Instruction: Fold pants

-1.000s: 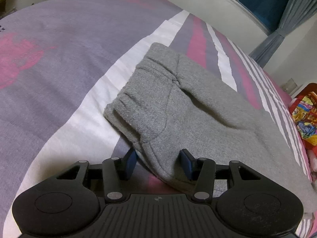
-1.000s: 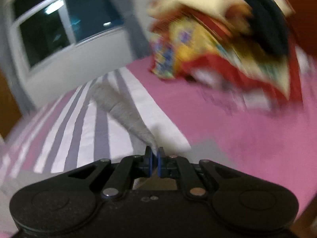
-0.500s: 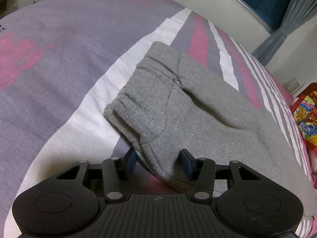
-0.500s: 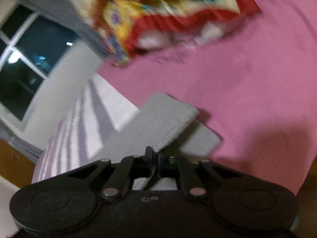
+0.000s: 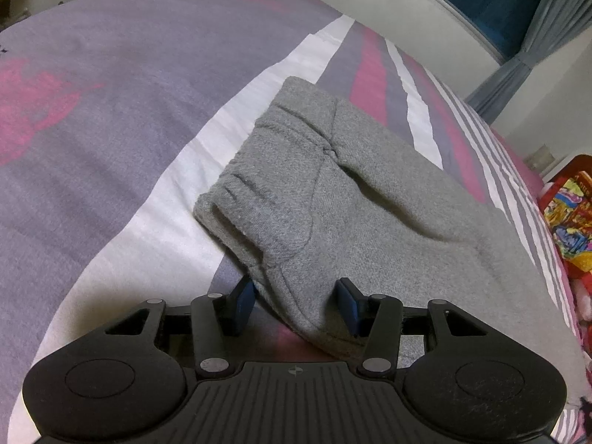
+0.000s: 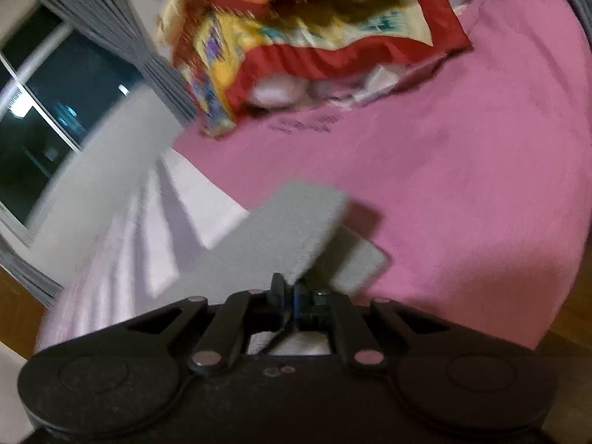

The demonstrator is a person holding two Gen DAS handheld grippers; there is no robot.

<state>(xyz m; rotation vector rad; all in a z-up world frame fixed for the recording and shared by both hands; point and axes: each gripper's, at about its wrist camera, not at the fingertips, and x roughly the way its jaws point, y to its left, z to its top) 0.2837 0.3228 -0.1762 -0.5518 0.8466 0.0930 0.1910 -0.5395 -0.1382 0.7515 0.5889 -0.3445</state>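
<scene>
Grey knit pants [image 5: 370, 199] lie flat on the striped bedspread [image 5: 111, 111], waistband toward the far left. My left gripper [image 5: 296, 301] is open, its blue pads either side of the near waist corner, which lies between the jaws. In the right wrist view my right gripper [image 6: 288, 292] is shut on the hem of one grey pant leg [image 6: 281, 233] and holds it lifted over the second leg end [image 6: 355, 262], which lies flat on the pink sheet [image 6: 462, 192].
A colourful red-edged blanket [image 6: 314, 37] is heaped at the head of the bed, also seen at the right edge of the left wrist view [image 5: 569, 218]. A window with grey curtains [image 6: 111, 37] and a white wall run along the far side.
My right gripper has swung round with the leg hem, lifting it and bringing the leg ends into view. The left gripper has stayed open and almost still.
</scene>
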